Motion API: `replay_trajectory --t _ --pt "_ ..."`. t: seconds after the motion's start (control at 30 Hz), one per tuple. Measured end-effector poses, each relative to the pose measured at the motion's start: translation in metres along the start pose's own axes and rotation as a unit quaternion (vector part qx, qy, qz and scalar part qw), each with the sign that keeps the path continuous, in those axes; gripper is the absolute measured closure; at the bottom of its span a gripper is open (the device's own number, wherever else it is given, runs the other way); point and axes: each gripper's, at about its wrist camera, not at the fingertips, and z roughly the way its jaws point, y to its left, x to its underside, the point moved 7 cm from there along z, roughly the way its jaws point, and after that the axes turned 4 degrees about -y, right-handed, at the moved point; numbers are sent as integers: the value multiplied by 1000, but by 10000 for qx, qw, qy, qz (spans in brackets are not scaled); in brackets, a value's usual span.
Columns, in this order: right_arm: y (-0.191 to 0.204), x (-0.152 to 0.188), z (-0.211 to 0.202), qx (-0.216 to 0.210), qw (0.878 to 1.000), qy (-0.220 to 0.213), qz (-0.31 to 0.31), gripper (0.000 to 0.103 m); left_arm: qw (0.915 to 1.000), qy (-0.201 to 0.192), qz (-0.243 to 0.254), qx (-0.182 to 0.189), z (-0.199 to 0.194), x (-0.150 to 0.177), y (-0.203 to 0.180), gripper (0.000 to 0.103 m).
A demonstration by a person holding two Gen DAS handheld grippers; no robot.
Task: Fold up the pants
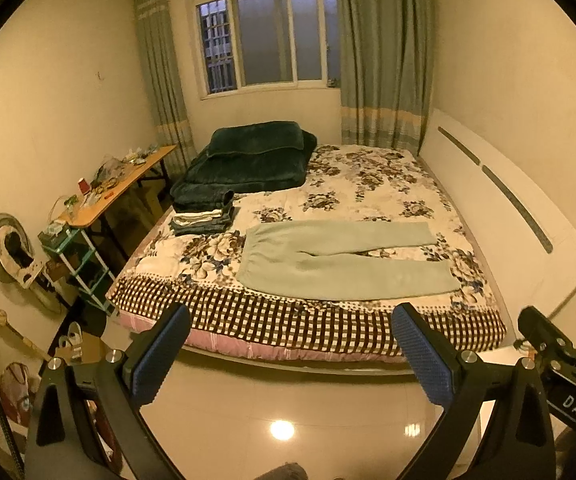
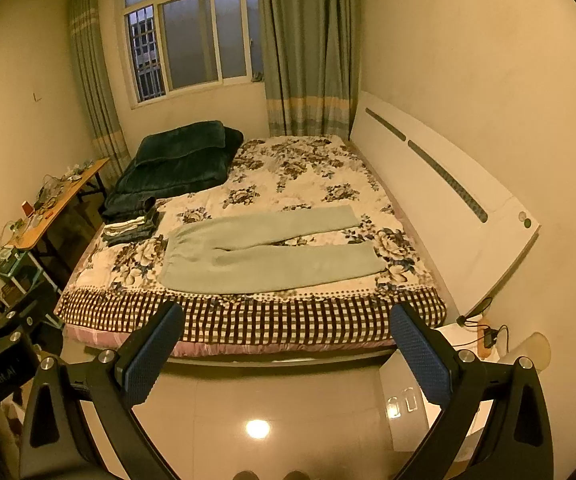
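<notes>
Left wrist and right wrist views show both grippers' jaws spread wide, empty, well short of the pants (image 1: 340,258).

Both wrist views face the bed (image 1: 272,320) from afar.

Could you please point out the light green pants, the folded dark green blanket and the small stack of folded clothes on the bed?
Light green pants (image 1: 340,268): left wrist view, near leg.
Folded dark green blanket (image 1: 248,160): left wrist view, top surface.
Small stack of folded clothes (image 1: 204,216): left wrist view, front side.
</notes>
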Motion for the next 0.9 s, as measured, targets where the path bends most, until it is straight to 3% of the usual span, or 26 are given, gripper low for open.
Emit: replay_trajectory --t 0.2,0.4,0.57,0.77,0.9 --pt "-15 -11 55 -89 9998 168 112 0 9994 42 -177 -293 52 -9 -4 0" --pt "-23 -34 143 -115 9992 303 239 0 9983 293 -156 -479 142 -27 -12 0" --pt "-28 -65 252 -12 9980 399 482 0 9968 636 -19 -478 244 -50 -20 0" --pt "-20 -115 399 292 9960 470 697 0 9955 916 193 -148 384 -100 -38 0" --pt "0 -150 512 412 9921 767 904 0 9912 1281 322 61 480 -127 -51 0"
